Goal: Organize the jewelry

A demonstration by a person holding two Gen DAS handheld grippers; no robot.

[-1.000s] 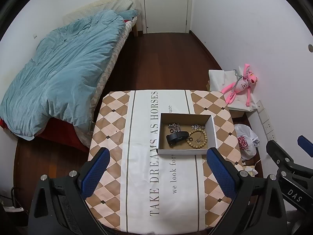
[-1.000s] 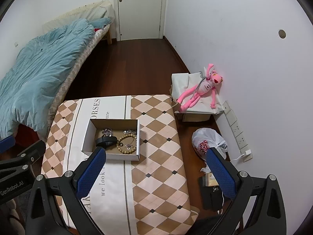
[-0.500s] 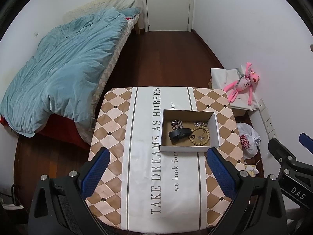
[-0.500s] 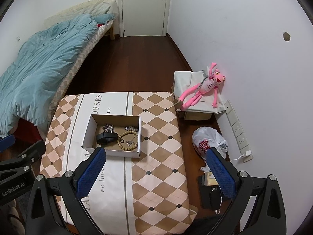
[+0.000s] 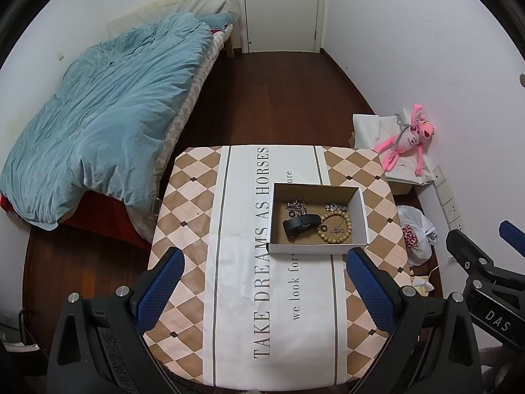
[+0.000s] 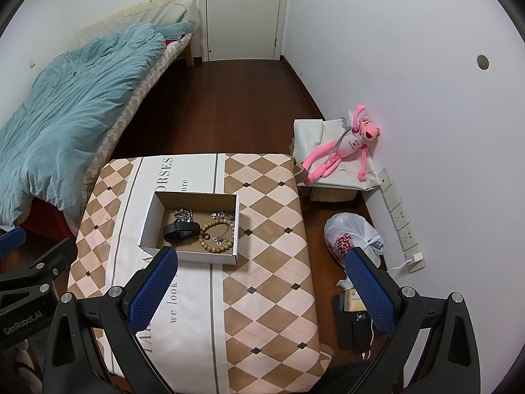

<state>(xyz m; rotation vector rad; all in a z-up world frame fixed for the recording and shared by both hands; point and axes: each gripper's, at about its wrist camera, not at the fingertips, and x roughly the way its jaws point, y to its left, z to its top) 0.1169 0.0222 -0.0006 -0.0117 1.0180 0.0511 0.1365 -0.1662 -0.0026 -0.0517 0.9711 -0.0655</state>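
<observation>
A white cardboard box (image 5: pixel 316 249) (image 6: pixel 190 256) stands on the table with the checked cloth (image 5: pixel 242 279) (image 6: pixel 272 279). Inside lie a black band (image 5: pixel 300 225) (image 6: pixel 180 230), a wooden bead bracelet (image 5: pixel 334 228) (image 6: pixel 218 234), a silver chain (image 5: pixel 297 206) (image 6: pixel 184 213) and small silver pieces (image 5: pixel 334 208) (image 6: pixel 222 214). My left gripper (image 5: pixel 264 290) is open and empty, high above the table's near side. My right gripper (image 6: pixel 261 290) is open and empty, high above the table's right part.
A bed with a blue duvet (image 5: pixel 98 121) (image 6: pixel 65 108) lies left. A pink plush toy (image 5: pixel 405 139) (image 6: pixel 344 147) lies on a covered box by the right wall. A white plastic bag (image 5: pixel 415 233) (image 6: pixel 352 239) and dark items (image 6: pixel 356 325) are on the floor.
Both grippers have risen and drawn back from the table. The box looks smaller and farther in both views. Both stay open and empty.
</observation>
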